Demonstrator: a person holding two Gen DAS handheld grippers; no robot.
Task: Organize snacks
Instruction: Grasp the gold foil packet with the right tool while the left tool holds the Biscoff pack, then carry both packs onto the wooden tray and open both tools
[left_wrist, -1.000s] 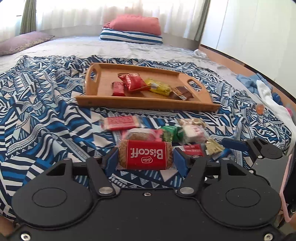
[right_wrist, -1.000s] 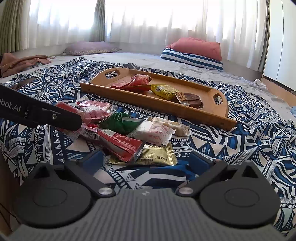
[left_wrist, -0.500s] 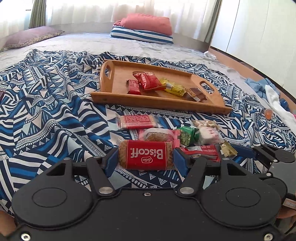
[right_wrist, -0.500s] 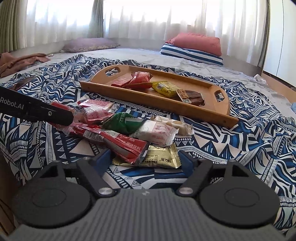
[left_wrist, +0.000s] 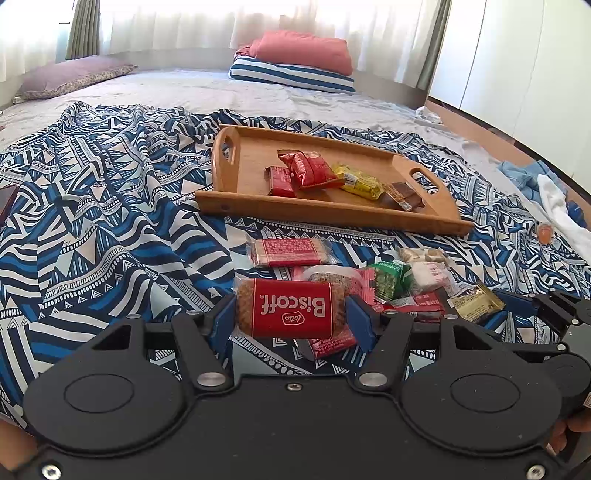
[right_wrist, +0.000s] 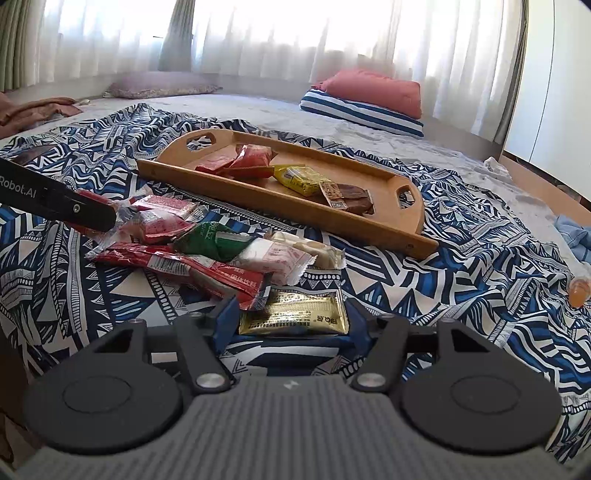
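Snacks on the wooden tray (left_wrist: 258, 206): four — two red packets (left_wrist: 310, 170), one yellow (left_wrist: 356, 181), one dark brown bar (left_wrist: 400, 195). Loose pile on the blue patterned blanket (left_wrist: 110, 221), in front of the tray: a flat red wafer pack (left_wrist: 288, 251), a green packet (right_wrist: 214, 242), a white packet (right_wrist: 273, 260), a long red packet (right_wrist: 192, 267), a pale packet behind the white one, plus a pink-wrapped round cake (left_wrist: 332, 277).

Left gripper (left_wrist: 291, 317) clamps a Biscoff packet (left_wrist: 291, 314) end to end; red label, brown biscuit showing at both ends, lifted just above the pile. Right gripper (right_wrist: 293, 319): jaws closing around a gold sachet (right_wrist: 295, 314) lying flat on the blanket; fingers (right_wrist: 225, 325) sit at its short edges, contact not clear.

Right wrist view alone shows brown clothing far left and the left gripper's finger tip against the pile. Left wrist view alone shows the Biscoff label and a white cloth at the far right. Both show a small orange bottle (right_wrist: 578, 291) and two stacked pillows (left_wrist: 295, 62).
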